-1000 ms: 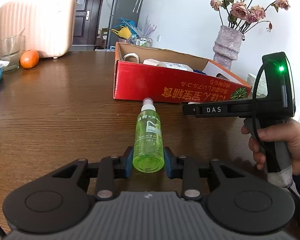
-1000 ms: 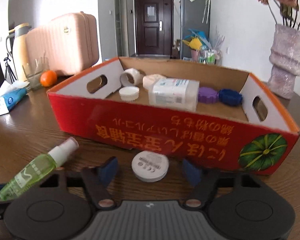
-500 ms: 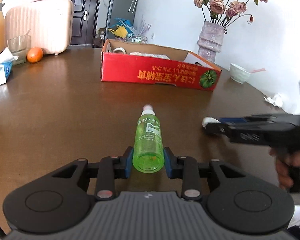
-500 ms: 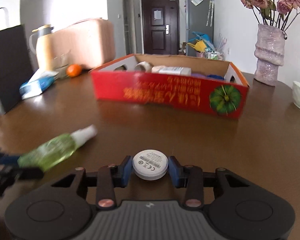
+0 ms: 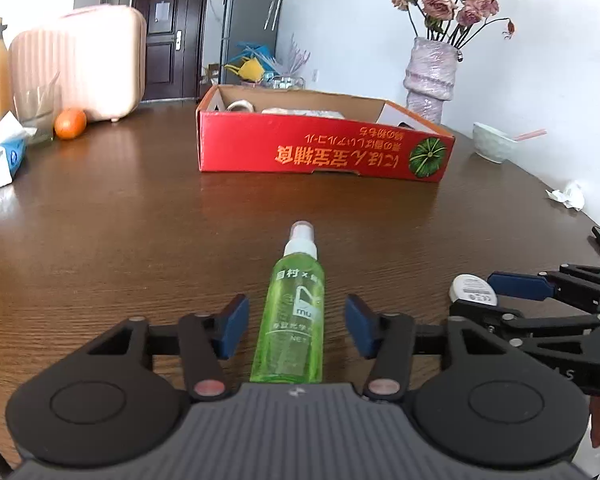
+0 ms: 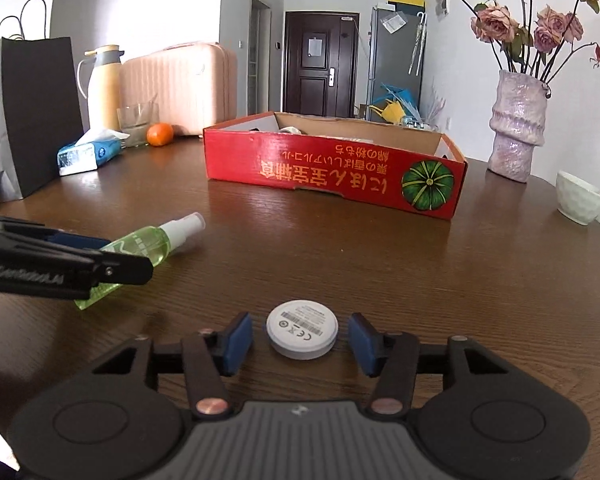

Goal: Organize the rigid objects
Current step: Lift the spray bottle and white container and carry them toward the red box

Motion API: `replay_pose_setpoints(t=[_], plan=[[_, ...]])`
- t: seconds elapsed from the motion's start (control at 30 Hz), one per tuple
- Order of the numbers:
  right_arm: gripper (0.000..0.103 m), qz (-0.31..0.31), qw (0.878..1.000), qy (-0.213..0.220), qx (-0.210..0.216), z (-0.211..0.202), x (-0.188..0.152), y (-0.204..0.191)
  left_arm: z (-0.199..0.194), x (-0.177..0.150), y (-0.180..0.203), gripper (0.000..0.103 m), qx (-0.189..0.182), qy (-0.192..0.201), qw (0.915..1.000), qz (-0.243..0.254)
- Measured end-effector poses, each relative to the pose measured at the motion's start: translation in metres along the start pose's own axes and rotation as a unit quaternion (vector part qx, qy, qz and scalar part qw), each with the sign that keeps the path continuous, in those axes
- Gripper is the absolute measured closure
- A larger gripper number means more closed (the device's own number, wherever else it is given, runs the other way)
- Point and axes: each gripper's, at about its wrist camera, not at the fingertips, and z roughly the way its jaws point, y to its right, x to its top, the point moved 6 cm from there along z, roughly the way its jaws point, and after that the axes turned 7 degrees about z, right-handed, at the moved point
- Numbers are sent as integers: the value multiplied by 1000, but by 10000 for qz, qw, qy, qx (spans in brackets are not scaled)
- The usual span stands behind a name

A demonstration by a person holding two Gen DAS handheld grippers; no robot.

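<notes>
Left wrist view: green spray bottle [image 5: 296, 312] lay on tabletop [image 5: 120, 240] btwn left gripper [image 5: 296, 326] fingers, long axis pointing fwd; jaws opening, clear of it. Right gripper [image 6: 300, 342] likewise opening around white puck [image 6: 302, 334].

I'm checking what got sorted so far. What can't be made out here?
- Red box contents: both wrist views, mostly hidden by its front wall.
- Green spray bottle base: left wrist view, cut off by the left gripper body.
- White disc label print: right wrist view, too small.
</notes>
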Motion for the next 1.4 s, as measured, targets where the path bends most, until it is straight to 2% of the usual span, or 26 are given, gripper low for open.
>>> replay_pose_setpoints(t=[0.03, 0.07, 0.13, 0.33, 0.43, 0.63, 0.77, 0.9, 1.17, 1.3, 1.4], plan=[[57, 43, 10000, -18, 57, 0, 0, 0, 1, -1, -2, 70, 25, -15, 10000, -44], [65, 77, 9999, -23, 115, 1, 1, 0, 1, -1, -2, 72, 33, -9, 10000, -9], [64, 106, 9998, -34, 179, 2, 2, -1, -2, -1, 0, 72, 107, 0, 9999, 34], [64, 41, 9990, 275, 360, -21, 5, -14, -42, 0, 11, 72, 70, 589, 9982, -4], [64, 74, 9982, 482, 359, -40, 5, -16, -68, 0, 19, 72, 192, 940, 9953, 94], [64, 64, 9905, 1333, 335, -96, 5, -18, -128, 5, 28, 72, 455, 1629, 9856, 65], [64, 19, 9795, 2008, 160, -140, 10, -19, -172, 6, 38, 72, 622, 2151, 9746, 45], [64, 5, 9679, 2513, 90, -179, 10, -22, -209, 1, 48, 72, 687, 2490, 9660, 51], [64, -42, 9520, 3058, 125, -239, 1, -33, -261, -14, 52, 72, 725, 2817, 9567, -99], [64, -216, 9463, 3224, 130, -252, 3, -43, -271, -11, 53, 72, 764, 2953, 9523, -36], [64, -162, 9431, 3319, 114, -254, 8, -44, -270, -9, 51, 72, 758, 2958, 9522, -71]])
